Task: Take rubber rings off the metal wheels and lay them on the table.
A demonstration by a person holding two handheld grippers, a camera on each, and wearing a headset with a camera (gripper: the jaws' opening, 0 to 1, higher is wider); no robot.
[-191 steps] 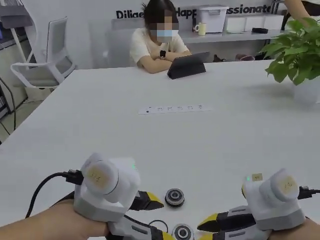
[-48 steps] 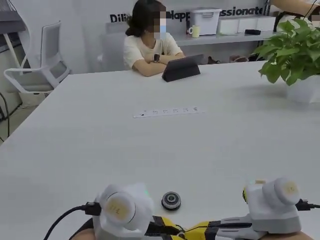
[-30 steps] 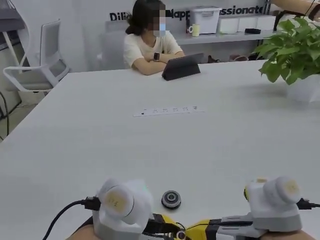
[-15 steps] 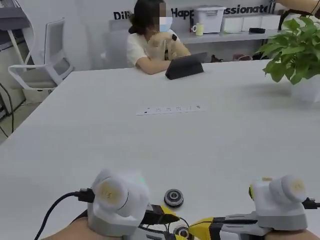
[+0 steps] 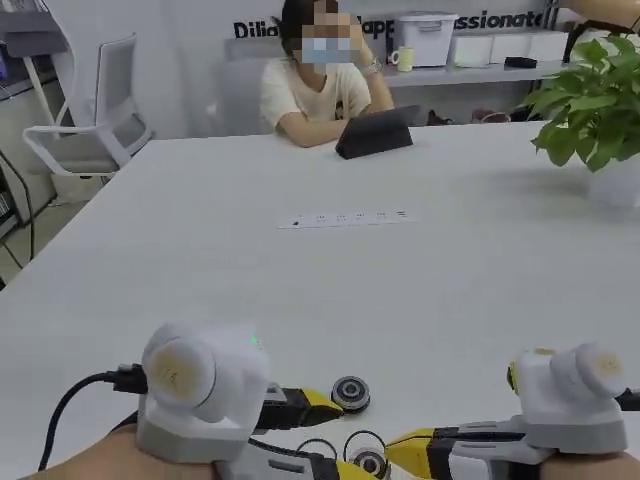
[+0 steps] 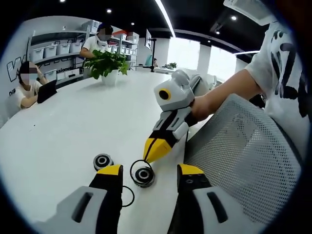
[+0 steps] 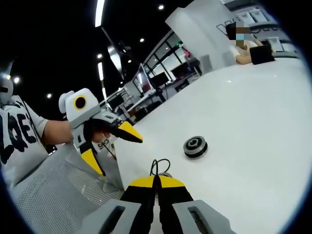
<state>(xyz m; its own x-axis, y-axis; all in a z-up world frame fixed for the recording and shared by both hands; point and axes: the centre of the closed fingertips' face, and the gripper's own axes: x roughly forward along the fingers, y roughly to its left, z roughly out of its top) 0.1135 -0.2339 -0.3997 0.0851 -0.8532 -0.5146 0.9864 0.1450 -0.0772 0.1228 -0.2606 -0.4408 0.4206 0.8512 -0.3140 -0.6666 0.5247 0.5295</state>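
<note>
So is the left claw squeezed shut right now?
No, the left gripper view shows the left claw with its yellow-tipped jaws wide apart, a metal wheel lying beyond the gap.

The left gripper (image 6: 149, 173) has a pale grey plastic body. Its two jaws are black on the inner faces and end in yellow tips (image 6: 111, 171). In the head view a bulky white housing (image 5: 225, 400) sits on it, closed by a round cap (image 5: 178, 368) with a cream disc. A small green light (image 5: 254, 343) glows on top, and a black cable (image 5: 78, 392) plugs into its side. The right gripper (image 7: 156, 180) is the same build: grey jaws, black inner faces, yellow tips, and a white housing with a cream-faced cap. The person wears a white short-sleeved T-shirt (image 6: 285, 63) with bold black print.
</note>
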